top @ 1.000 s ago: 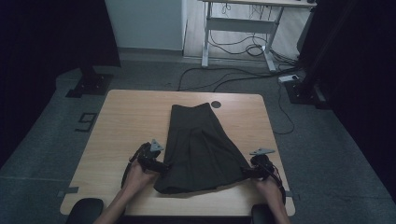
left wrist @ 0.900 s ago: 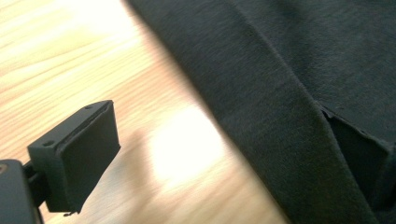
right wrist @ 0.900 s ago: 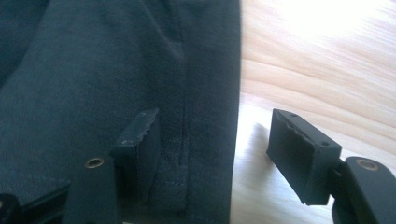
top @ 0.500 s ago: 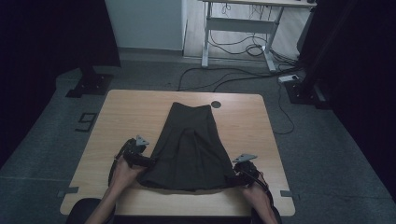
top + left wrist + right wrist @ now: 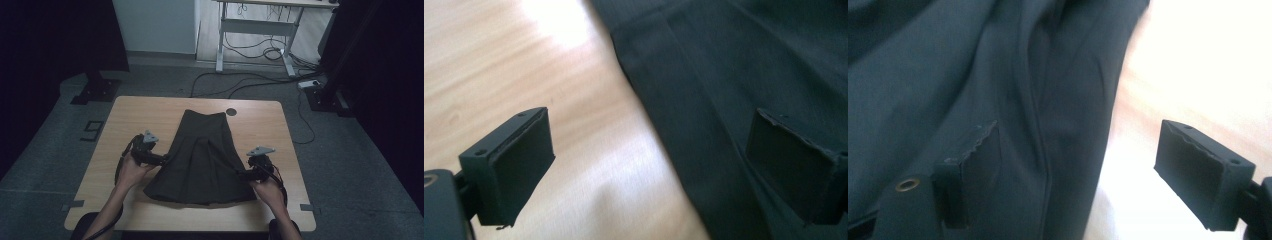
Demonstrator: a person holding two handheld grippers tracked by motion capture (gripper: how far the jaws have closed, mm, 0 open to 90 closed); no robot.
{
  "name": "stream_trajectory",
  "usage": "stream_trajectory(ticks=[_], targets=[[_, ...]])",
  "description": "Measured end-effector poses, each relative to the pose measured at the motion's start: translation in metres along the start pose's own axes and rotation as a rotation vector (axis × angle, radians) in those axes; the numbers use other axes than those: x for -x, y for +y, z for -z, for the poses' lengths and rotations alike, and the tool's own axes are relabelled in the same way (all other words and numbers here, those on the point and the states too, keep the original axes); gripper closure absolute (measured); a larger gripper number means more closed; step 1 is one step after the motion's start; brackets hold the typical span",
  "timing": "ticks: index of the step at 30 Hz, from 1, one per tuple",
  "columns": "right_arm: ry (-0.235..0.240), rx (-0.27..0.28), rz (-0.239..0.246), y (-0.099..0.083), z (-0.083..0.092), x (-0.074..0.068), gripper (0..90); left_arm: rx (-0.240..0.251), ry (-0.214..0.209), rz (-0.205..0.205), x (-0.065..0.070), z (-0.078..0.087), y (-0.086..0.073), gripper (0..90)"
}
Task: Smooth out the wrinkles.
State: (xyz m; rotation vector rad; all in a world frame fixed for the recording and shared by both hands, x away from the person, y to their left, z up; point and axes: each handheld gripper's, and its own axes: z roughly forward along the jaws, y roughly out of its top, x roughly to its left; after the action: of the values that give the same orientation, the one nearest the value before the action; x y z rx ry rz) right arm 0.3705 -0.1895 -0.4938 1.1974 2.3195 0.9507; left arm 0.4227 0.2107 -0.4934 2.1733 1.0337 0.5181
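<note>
Since the earlier frames, both grippers have been drawn back off the dark skirt [image 5: 202, 160], and the fingers of the right gripper [image 5: 246, 175] have just been opening with nothing clamped between them. The skirt is laid flat mid-counter [image 5: 150, 112], hem near the front edge, with bare wood left on either side. Both the left gripper [image 5: 161, 159] and the right are seen with fingers [image 5: 514, 170] spread wide over the skirt's side edges, nothing pinched.
</note>
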Motion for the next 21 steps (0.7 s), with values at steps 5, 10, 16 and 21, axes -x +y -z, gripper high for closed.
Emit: stream_trajectory(ticks=[5,10,16,21], targets=[[0.007,0.029,-0.007,0.029,-0.019,0.002,16.8,0.013,-0.013,-0.004,-0.002,-0.019,0.026,5.3],[0.007,0.041,-0.019,0.049,-0.040,0.003,15.8,0.002,-0.007,-0.019,-0.001,-0.031,0.034,5.2],[-0.019,0.010,-0.017,0.063,-0.070,0.003,14.3,-0.012,-0.014,0.006,-0.002,-0.051,0.036,5.8],[-0.093,-0.053,-0.016,0.060,-0.097,0.011,14.4,-0.046,-0.007,0.006,0.000,-0.071,0.030,6.1]])
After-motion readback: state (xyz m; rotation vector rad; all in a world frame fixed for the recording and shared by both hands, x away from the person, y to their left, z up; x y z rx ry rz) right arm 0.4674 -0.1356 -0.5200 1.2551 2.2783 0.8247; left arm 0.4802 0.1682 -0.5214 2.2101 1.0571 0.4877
